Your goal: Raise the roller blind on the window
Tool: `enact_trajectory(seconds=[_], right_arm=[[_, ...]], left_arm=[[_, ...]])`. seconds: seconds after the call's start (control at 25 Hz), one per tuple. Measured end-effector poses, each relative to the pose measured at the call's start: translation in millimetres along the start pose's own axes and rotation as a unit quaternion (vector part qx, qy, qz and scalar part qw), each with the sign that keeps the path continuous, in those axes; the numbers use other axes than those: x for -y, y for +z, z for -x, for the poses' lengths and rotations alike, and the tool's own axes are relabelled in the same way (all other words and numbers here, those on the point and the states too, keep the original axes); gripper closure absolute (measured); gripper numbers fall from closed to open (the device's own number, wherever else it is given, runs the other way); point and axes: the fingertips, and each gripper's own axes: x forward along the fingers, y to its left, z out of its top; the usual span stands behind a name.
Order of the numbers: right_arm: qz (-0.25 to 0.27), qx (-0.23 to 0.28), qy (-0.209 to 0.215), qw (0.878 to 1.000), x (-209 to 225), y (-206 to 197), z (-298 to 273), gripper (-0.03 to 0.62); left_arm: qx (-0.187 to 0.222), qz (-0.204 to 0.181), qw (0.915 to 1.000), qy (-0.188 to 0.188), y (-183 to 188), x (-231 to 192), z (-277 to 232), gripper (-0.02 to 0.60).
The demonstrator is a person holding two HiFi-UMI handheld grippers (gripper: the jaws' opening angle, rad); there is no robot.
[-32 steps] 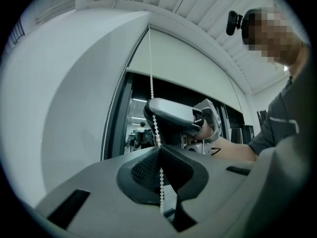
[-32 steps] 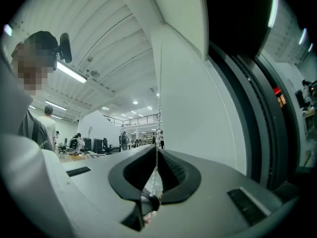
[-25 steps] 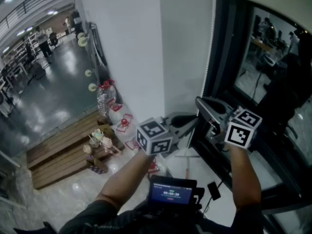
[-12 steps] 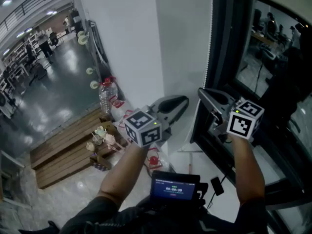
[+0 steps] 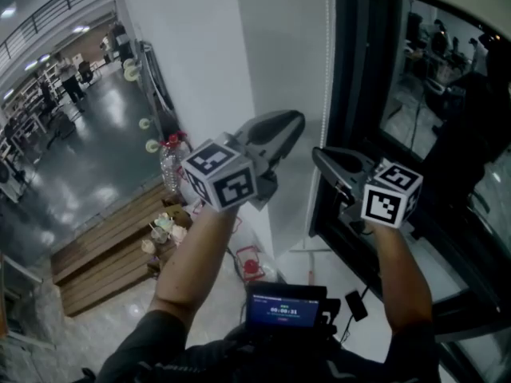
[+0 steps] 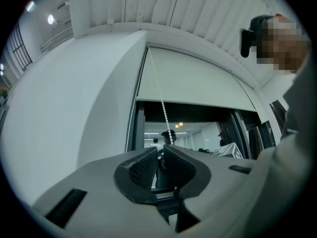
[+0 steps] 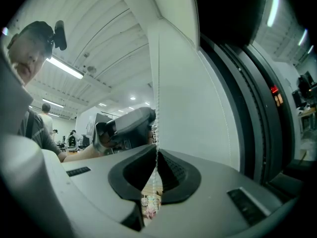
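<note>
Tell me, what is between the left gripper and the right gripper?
The white bead chain. The right gripper pinches it, and the left gripper sits just beyond it, as the right gripper view shows.

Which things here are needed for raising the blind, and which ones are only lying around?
For the job: roller blind, bead chain, window, left gripper, right gripper clamped on the chain.
Lying about: water bottle, wooden platform.
</note>
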Motion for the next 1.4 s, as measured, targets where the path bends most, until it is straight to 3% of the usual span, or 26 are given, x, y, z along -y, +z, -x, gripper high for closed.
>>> enact_trajectory(seconds=[0.08,0.44,0.56,0.64,0.72,0.8,0.88,1.08,1.4], right_arm=[[0.005,-0.002,-0.001,1.000,-0.7,-0.4,2.6,0.583],[0.021,-0.007,-0.004,1.000,-5.4,-1.8,4.4,0.591],[0.015,0.002,-0.005,1.000,-3.7,-1.2,6.2,0.591],[0.011,0.007,-0.003,1.000,-3.3,-0.9,6.5,0.591],[0.010,0.007,0.000,1.000,-3.6,-0.7,5.3,0.591],[0.011,0.006,0.002,1.000,-4.1,-1.2,3.3,0.591],[0.009,0.006,0.004,1.000,-4.6,-1.5,1.9,0.591],[0.009,-0.009,0.004,1.000,-6.6,-12.7,-0.4,0.591],[-0.031,-0.059,-0.021,0.998,10.5,-77.9,8.4,0.591]], left_arm=[[0.002,0.000,0.9999,-0.013,7.5,5.2,-11.3,0.511],[0.005,0.009,0.9987,-0.050,15.1,18.7,-30.6,0.509],[0.026,0.030,0.9960,-0.081,23.5,25.7,-27.2,0.495],[0.019,0.021,0.9956,-0.089,23.5,30.4,-31.1,0.495],[-0.010,0.001,0.9963,-0.086,14.9,30.6,-39.0,0.495],[-0.029,-0.003,0.9958,-0.086,8.5,30.1,-42.0,0.566],[-0.029,-0.003,0.9955,-0.090,8.3,30.8,-38.9,0.577],[-0.025,-0.009,0.9959,-0.086,-0.8,35.0,-32.7,0.578],[-0.064,0.012,0.9958,-0.064,-69.0,33.0,-21.9,0.578]])
